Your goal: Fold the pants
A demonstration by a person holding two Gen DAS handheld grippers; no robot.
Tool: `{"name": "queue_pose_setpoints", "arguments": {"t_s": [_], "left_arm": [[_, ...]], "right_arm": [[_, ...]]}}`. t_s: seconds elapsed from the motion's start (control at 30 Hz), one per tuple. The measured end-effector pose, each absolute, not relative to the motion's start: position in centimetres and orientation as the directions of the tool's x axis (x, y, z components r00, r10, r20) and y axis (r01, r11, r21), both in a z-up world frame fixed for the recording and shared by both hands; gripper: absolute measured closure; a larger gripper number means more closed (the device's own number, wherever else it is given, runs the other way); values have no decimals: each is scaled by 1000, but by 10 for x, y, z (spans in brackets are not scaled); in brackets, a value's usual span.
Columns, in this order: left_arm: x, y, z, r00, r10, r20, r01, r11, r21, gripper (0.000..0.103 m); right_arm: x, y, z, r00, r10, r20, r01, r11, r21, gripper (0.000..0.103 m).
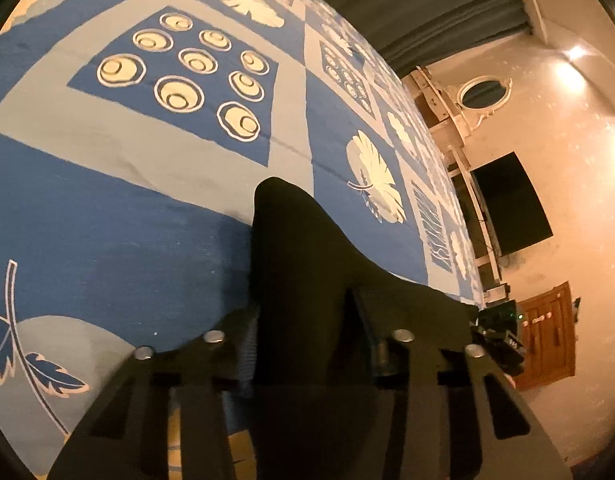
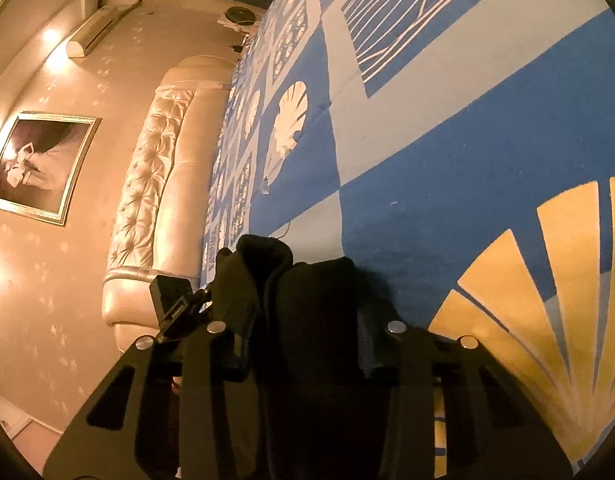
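We work over a blue patterned bedspread (image 1: 107, 220), our landmark, with the black pants (image 1: 303, 264) bunched on it right at our tools. The left gripper (image 1: 307, 344) is pinched narrow on a fold of them, and the right gripper (image 2: 303, 320) likewise clamps a thick wad of the dark cloth. We judge the fold barely begun: both ends gripped, no flat, finished fold showing. We can read no labels or writing anywhere.

Black pants (image 1: 291, 264) bunched (dark folds) on bedspread (image 1: 107, 220).
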State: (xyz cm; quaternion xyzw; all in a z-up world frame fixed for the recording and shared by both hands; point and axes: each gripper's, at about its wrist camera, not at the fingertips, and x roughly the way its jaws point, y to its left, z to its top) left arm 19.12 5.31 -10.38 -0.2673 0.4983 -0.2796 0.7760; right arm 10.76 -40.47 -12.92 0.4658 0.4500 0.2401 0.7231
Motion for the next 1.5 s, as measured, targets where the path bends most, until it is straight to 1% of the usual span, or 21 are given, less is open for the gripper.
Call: {"name": "queue_pose_setpoints", "arguments": {"t_s": [0.17, 0.33, 0.97, 1.5], "left_arm": [[187, 47, -97, 380, -656, -652, 201, 746, -634, 73], [183, 40, -90, 411, -615, -673, 235, 785, -573, 75], [192, 46, -85, 427, -597, -679, 240, 799, -552, 77], [229, 66, -78, 457, -561, -690, 215, 823, -526, 77]], "right_arm": [[107, -406, -129, 486, 766, -420, 53, 454, 890, 68], [108, -403, -126, 497, 762, -415, 40, 458, 888, 68], [121, -394, -122, 517, 749, -413, 24, 470, 882, 69], [161, -366, -120, 525, 753, -397, 8, 462, 887, 69]]}}
